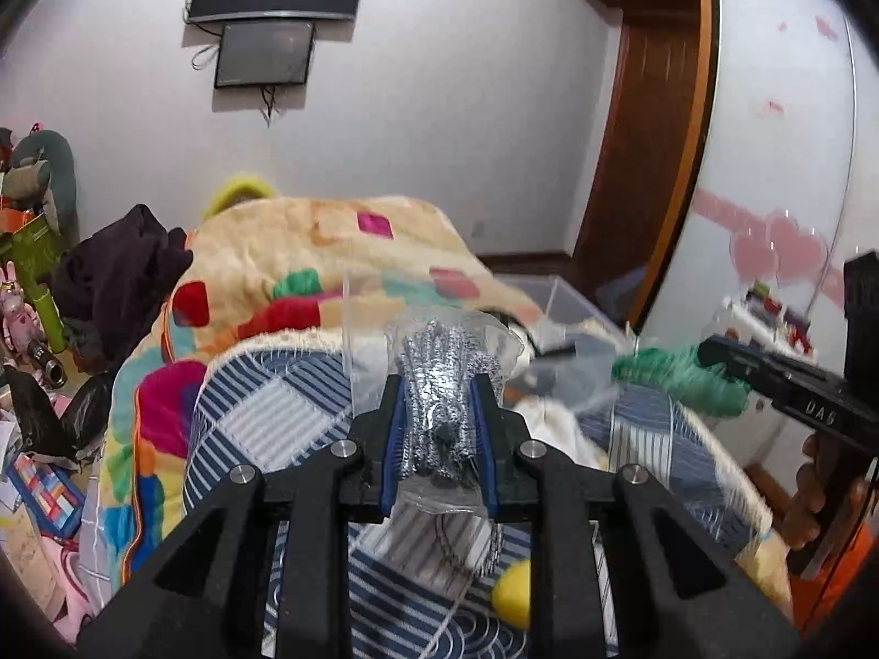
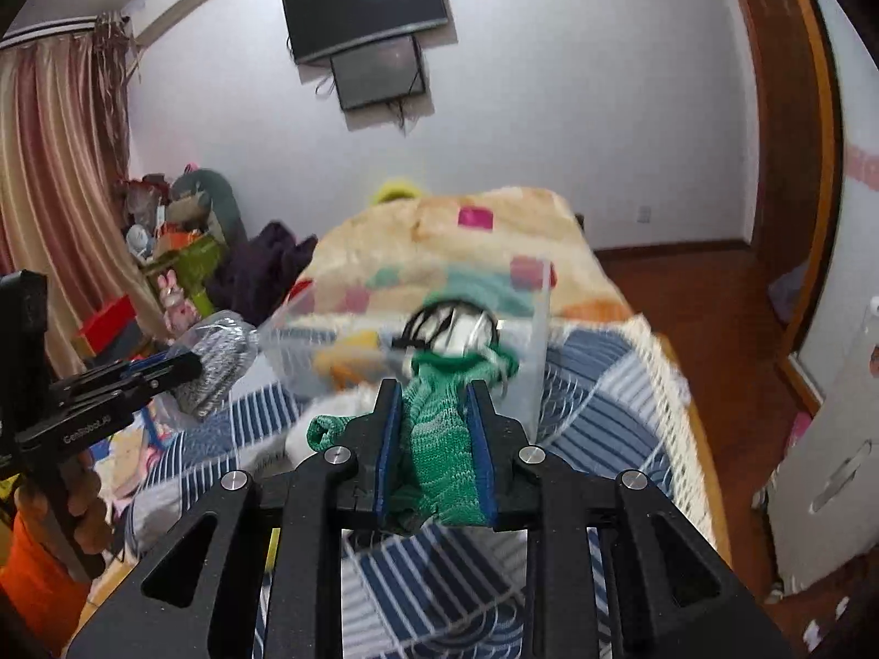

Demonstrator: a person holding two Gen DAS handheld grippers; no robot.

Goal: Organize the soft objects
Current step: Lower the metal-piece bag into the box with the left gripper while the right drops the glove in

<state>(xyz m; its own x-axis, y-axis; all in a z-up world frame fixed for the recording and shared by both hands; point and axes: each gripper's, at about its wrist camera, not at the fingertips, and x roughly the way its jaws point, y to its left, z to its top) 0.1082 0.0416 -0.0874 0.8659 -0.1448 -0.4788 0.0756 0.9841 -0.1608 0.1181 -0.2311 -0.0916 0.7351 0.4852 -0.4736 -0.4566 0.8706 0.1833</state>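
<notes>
Right tongs clamped on green knit piece, just short of clear plastic bin straight ahead on bed. Left tongs clamped on bagged silver-grey yarn, bin ahead-right, farther off.

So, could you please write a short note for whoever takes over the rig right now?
Left claw: shut on a silver-grey bundle in a clear bag, held above the bed.
Right claw: shut on a green knitted piece, also in the air.
The clear bin sits on the striped blanket just ahead, with some things already inside.
Left to do: probably drop both items into the bin. A yellow ball is on the blanket.
</notes>
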